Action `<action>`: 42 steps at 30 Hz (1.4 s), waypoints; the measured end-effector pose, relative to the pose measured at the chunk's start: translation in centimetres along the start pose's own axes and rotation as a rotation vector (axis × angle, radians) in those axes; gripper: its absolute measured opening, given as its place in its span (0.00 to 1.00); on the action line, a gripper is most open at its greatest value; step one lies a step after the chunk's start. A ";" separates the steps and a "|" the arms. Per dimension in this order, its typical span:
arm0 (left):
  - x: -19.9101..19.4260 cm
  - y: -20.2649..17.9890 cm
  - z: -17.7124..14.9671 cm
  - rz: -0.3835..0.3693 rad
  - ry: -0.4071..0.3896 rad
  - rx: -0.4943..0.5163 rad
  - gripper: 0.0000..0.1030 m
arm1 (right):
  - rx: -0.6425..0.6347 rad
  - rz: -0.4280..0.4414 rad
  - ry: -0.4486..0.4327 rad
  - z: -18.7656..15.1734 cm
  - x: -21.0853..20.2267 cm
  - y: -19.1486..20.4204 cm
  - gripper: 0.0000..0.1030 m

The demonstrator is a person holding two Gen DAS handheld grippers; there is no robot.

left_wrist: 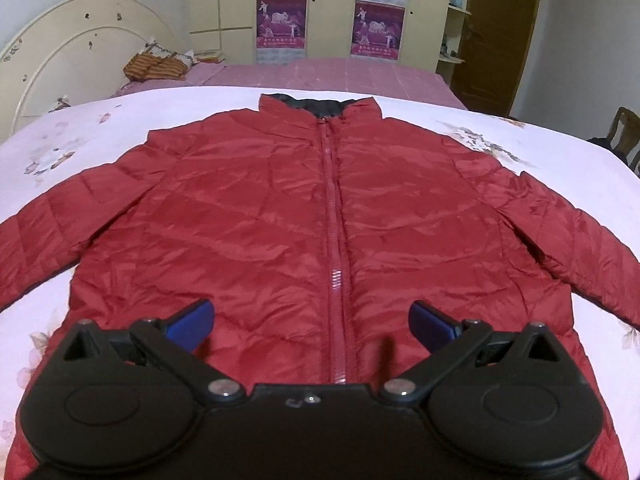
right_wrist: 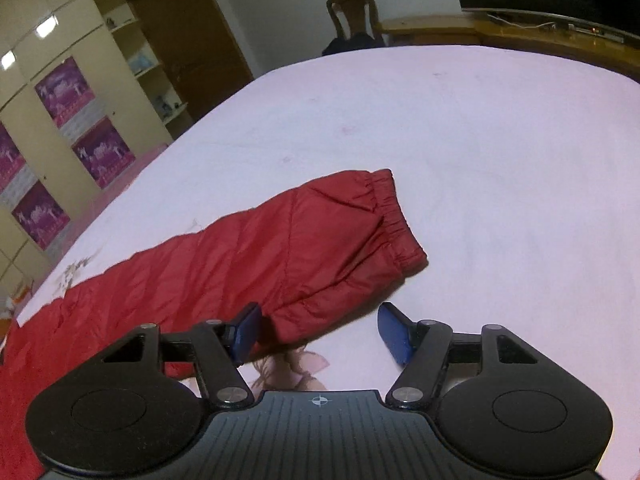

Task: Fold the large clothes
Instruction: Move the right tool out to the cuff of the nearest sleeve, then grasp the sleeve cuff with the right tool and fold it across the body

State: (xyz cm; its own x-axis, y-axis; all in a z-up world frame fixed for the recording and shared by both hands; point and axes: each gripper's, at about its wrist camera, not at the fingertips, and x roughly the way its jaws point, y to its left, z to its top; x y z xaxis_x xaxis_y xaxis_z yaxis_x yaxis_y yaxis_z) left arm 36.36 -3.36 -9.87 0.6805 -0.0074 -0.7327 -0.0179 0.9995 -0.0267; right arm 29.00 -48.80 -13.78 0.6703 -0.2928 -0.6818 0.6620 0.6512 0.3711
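A red quilted jacket [left_wrist: 248, 216] lies flat and zipped on a pale floral bed sheet [left_wrist: 60, 148], collar at the far side, both sleeves spread out to the sides. My left gripper [left_wrist: 311, 322] is open and empty above the jacket's lower front, near the zipper [left_wrist: 335, 240]. In the right wrist view the jacket's sleeve [right_wrist: 280, 248] lies across the sheet [right_wrist: 480, 140], its elastic cuff [right_wrist: 394, 220] to the right. My right gripper [right_wrist: 318, 328] is open and empty, just at the sleeve's near edge below the cuff.
A cream headboard [left_wrist: 72, 56] and a striped bag [left_wrist: 156, 66] are at the far left. Wardrobes with purple posters [left_wrist: 282, 20] stand behind. A brown door [right_wrist: 188, 40], a wooden chair [right_wrist: 352, 16] and a desk [right_wrist: 500, 28] lie beyond the bed.
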 end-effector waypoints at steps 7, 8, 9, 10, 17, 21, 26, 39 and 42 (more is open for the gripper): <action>1.1 0.0 0.6 0.014 0.013 -0.004 1.00 | 0.023 0.036 -0.013 0.7 0.5 0.4 0.63; 1.2 0.1 0.8 0.020 0.012 -0.008 1.00 | 0.018 0.031 -0.018 1.0 0.7 0.5 0.53; 1.4 0.4 0.9 0.026 0.012 -0.011 1.00 | 0.007 0.022 -0.016 1.4 1.2 0.7 0.47; 1.5 0.6 1.2 0.031 0.015 -0.016 1.00 | -0.004 0.009 -0.012 1.7 1.6 0.8 0.39; 1.6 2.8 2.4 0.081 0.031 -0.045 1.00 | -0.149 0.038 -0.060 3.3 2.5 5.4 0.13; 1.4 5.0 2.5 0.091 0.039 -0.069 1.00 | -0.293 0.122 -0.092 2.7 2.2 11.1 0.12; 1.1 7.6 2.4 0.107 0.027 -0.056 1.00 | -0.455 0.258 -0.078 -0.3 1.3 19.0 0.12; 2.0 15.7 4.4 -0.026 -0.005 -0.111 0.97 | -0.779 0.495 0.096 -15.6 -0.8 36.8 0.12; 2.4 17.4 4.5 -0.048 0.023 -0.117 0.96 | -0.826 0.528 0.140 -18.6 -0.3 39.1 0.12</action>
State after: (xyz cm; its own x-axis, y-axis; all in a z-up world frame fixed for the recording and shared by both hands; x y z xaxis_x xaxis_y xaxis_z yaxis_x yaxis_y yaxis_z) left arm 41.01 14.20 -9.03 0.6658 -0.0569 -0.7439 -0.0721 0.9875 -0.1400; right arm 48.45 -10.30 -10.80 0.7312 0.2265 -0.6435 -0.1880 0.9736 0.1291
